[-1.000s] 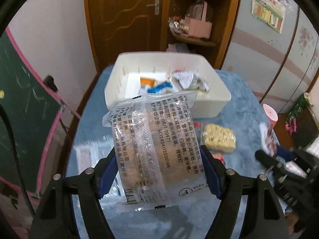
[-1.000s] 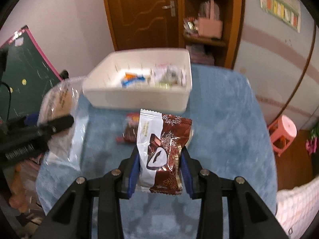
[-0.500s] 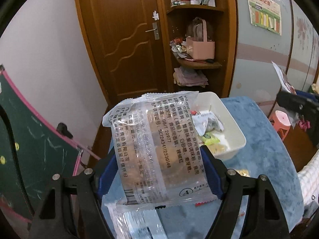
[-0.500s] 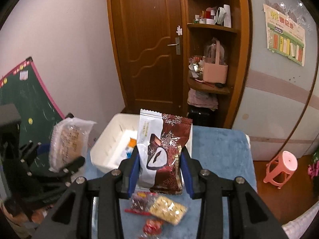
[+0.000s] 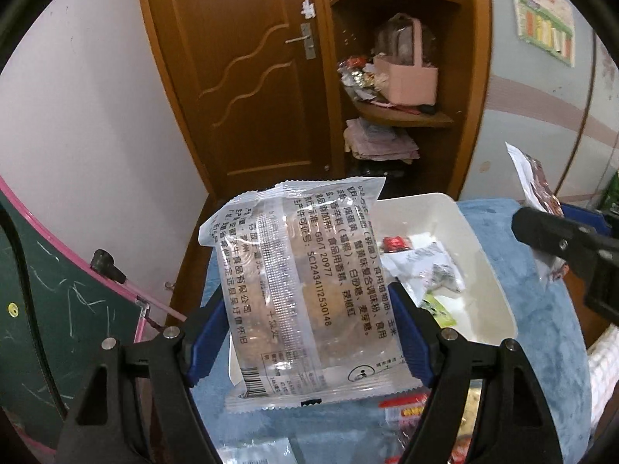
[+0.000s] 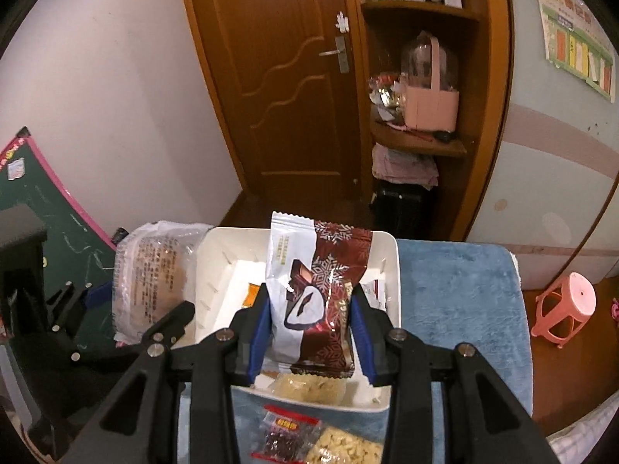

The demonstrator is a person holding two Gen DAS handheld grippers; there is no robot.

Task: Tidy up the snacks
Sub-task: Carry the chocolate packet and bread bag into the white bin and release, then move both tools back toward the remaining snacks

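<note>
My left gripper (image 5: 305, 324) is shut on a clear bread packet (image 5: 305, 282) with black print, held in the air by the left edge of the white bin (image 5: 487, 270). The packet also shows in the right wrist view (image 6: 154, 274). My right gripper (image 6: 309, 332) is shut on a dark red and white chocolate snack packet (image 6: 313, 297), held above the white bin (image 6: 392, 270). The bin holds several small snack packets (image 5: 429, 266).
A blue fuzzy cloth (image 6: 456, 301) covers the table. Loose snack packets lie before the bin: a red-topped one (image 6: 286, 433) and a yellow one (image 6: 344, 448). A green chalkboard (image 5: 46, 332) stands left, a pink stool (image 6: 565, 309) right, a wooden door (image 6: 286, 77) behind.
Both grippers have lifted with their packets and moved forward towards the bin. The right one now holds its packet over the bin; the left one is at the bin's left edge.
</note>
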